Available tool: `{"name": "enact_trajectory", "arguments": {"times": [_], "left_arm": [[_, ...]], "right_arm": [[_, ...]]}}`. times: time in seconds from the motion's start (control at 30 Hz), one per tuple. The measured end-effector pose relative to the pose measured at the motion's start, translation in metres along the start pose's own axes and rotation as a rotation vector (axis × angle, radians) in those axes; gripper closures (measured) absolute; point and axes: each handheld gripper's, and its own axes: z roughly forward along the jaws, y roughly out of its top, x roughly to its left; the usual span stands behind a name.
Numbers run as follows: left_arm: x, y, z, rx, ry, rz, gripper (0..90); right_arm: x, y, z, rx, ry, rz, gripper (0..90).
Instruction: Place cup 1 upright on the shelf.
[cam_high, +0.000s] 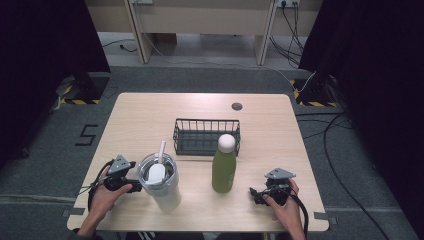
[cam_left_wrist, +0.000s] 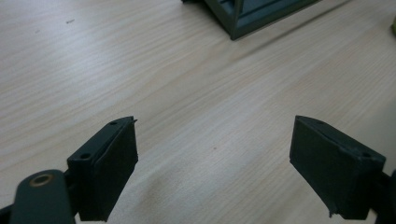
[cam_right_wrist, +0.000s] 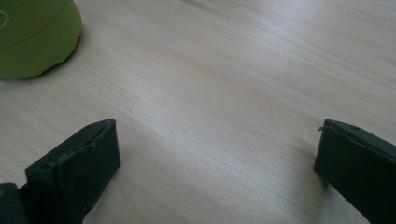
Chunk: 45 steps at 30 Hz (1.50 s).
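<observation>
Between tongs (cam_left_wrist: 215, 161), bare table (cam_left_wrist: 196, 93)

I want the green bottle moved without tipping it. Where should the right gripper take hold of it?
Probably at mid-body, from the right. The bottle stands upright, with straight round sides below a narrower white cap. The right gripper sits open beside it with bare table between; the basket stands close behind.

On the table (cam_high: 150, 115), a wire basket (cam_high: 206, 136) is set near the middle. Just before its right end a bottle (cam_high: 223, 165) is stood; left of the bottle, a lidded tumbler (cam_high: 160, 181) is placed, with a straw (cam_high: 161, 150) held in its lid.
</observation>
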Motion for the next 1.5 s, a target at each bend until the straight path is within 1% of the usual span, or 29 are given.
{"name": "enact_trajectory", "arguments": {"times": [0.1,0.23,0.33,0.4,0.5,0.67,0.93,1.07,1.5], "left_arm": [[-0.004,0.0,-0.004,-0.013,-0.008,-0.004,15.0],[-0.008,-0.001,-0.007,-0.018,-0.017,0.004,15.0],[-0.01,-0.002,-0.011,-0.026,-0.021,0.003,15.0],[-0.011,-0.003,-0.014,-0.037,-0.027,-0.003,15.0],[-0.009,-0.005,-0.018,-0.044,-0.022,-0.01,15.0],[-0.009,-0.01,-0.027,-0.083,-0.035,-0.033,15.0],[-0.019,-0.017,-0.037,-0.109,-0.061,-0.022,15.0],[-0.023,-0.019,-0.042,-0.128,-0.063,-0.028,14.9],[-0.033,-0.027,-0.053,-0.158,-0.089,-0.015,14.9]], "right_arm": [[0.0,0.0,0.0,0.0,0.0,0.0,0.4],[0.0,0.0,0.0,0.0,0.0,0.0,0.4],[0.0,0.0,0.0,0.0,0.0,0.0,0.4],[0.0,0.0,0.0,0.0,0.0,0.0,0.4],[0.0,0.0,0.0,0.0,0.0,0.0,0.4],[0.0,0.0,0.0,0.0,-0.001,0.001,0.4],[-0.001,0.0,0.0,-0.002,-0.004,-0.007,0.4],[-0.001,0.0,0.0,-0.002,-0.004,-0.006,0.4],[-0.001,0.0,0.001,-0.002,-0.004,-0.006,0.4]]}}
